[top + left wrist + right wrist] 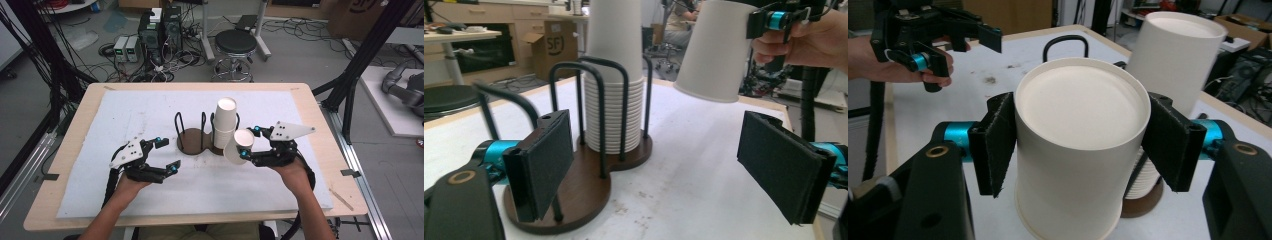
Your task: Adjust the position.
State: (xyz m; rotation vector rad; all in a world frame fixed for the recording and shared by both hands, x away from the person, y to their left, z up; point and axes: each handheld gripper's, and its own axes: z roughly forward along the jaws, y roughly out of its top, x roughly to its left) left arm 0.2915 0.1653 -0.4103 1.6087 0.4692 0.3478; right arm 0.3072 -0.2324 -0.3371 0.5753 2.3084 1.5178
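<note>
While right gripper (245, 141) clamps a cup (240, 145), transfer is under way.
Left gripper (167, 155) stands apart; next, seat cup in holder (192, 142), left bay.

Cluttered lab around a pale wooden bench (320, 112)

A round black padded stool (235, 42) stands on the grey concrete floor (300, 55) beyond it, beside dark computer towers (160, 30) and tangled cables (165, 67); black metal frame struts (367, 50) rise at right.

Both grippers seen w/ black bodies, teal collars behind the jaws. Left gripper (167, 153) and right gripper (250, 142) each topped by a grey three-cornered plate, small holes dotted. Black textured pads (549, 157) noted; black cables trailed; forearms left bare.
</note>
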